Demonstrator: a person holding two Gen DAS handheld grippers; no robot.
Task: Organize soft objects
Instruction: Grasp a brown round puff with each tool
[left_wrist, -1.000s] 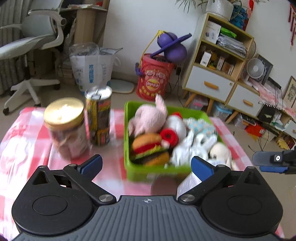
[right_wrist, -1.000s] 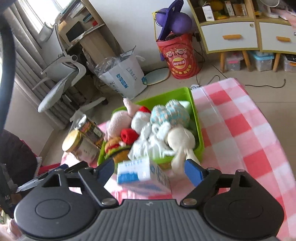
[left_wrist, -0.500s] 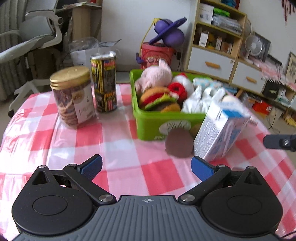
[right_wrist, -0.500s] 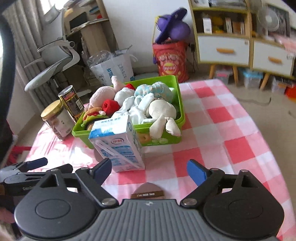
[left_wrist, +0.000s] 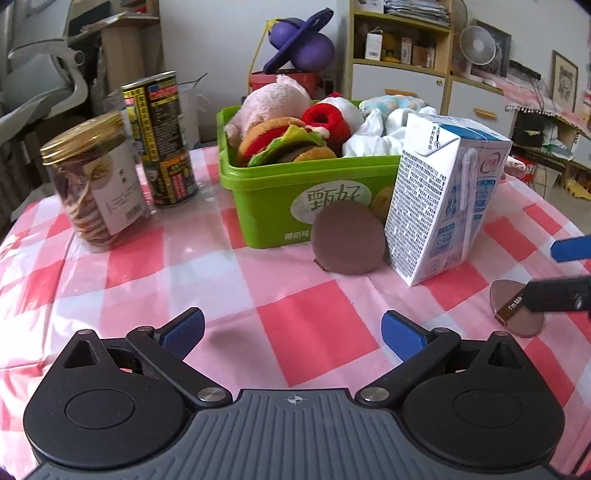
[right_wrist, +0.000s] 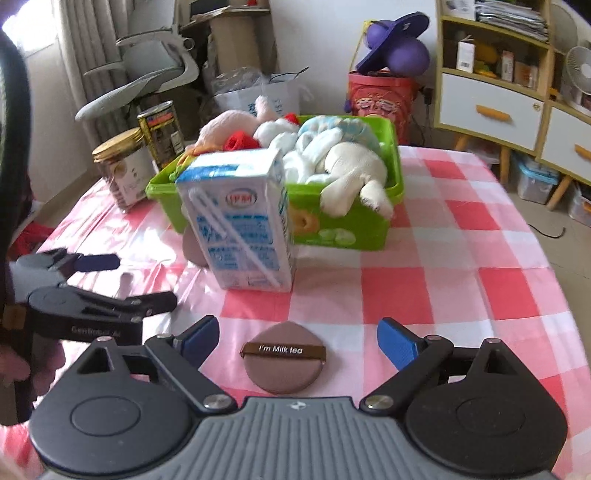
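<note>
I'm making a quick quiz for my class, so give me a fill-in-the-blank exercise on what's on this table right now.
1. The soft toys are piled in a ____ bin.
2. The glass jar has a ____ lid.
3. The strap on the brown puff between the open right tongs reads I'm Milk ____.
4. The milk carton stands on a red and white ____ tablecloth.

Missing words: green; gold; tea; checked

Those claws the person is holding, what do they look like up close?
Each claw, left and right, has two blue ribbed pads on black linkage arms with silver pivot pins, round black discs either side, and a ridged grey centre. The left one carries faint lettering along its side.
</note>
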